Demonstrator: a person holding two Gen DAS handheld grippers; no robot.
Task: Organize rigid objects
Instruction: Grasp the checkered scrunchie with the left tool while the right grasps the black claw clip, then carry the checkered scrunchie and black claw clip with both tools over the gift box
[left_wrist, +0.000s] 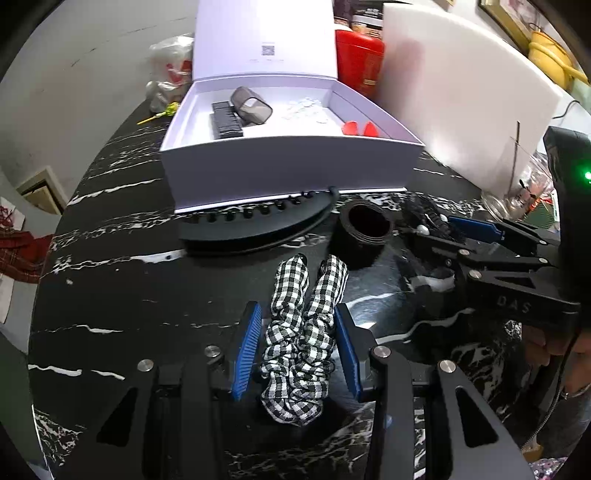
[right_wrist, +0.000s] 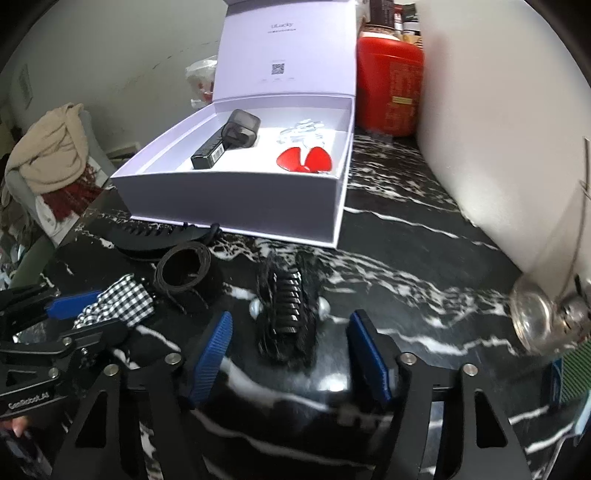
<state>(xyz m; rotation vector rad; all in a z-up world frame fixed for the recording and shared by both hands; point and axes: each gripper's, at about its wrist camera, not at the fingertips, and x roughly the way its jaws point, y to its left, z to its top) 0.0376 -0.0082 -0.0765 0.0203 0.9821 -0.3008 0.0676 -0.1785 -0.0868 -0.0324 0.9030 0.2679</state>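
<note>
A: What is the left gripper (left_wrist: 298, 343) doing?
B: It is squeezing the checked scrunchie (left_wrist: 304, 332), the blue pads pressing it from both sides on the black marble table (left_wrist: 110, 295).

A: And the right gripper (right_wrist: 290, 352)?
B: Its jaws are standing apart around the black hair claw (right_wrist: 290, 310), which is lying on the table between them. The pads are not touching it, so nothing is being gripped there.

A: What is lying just beyond?
B: A black ring (left_wrist: 365, 225) is sitting near the scrunchie's far end, and a black toothed headband (left_wrist: 255, 221) is resting against the front wall of the white box (left_wrist: 288, 166).

A: Is the box holding anything?
B: Its lid is standing open. Inside, a black bar (right_wrist: 210, 153), a grey case (right_wrist: 242, 127), some clear pieces (right_wrist: 303, 131) and two red pieces (right_wrist: 304, 159) are lying. A red canister (right_wrist: 389, 96) is standing behind it.
</note>
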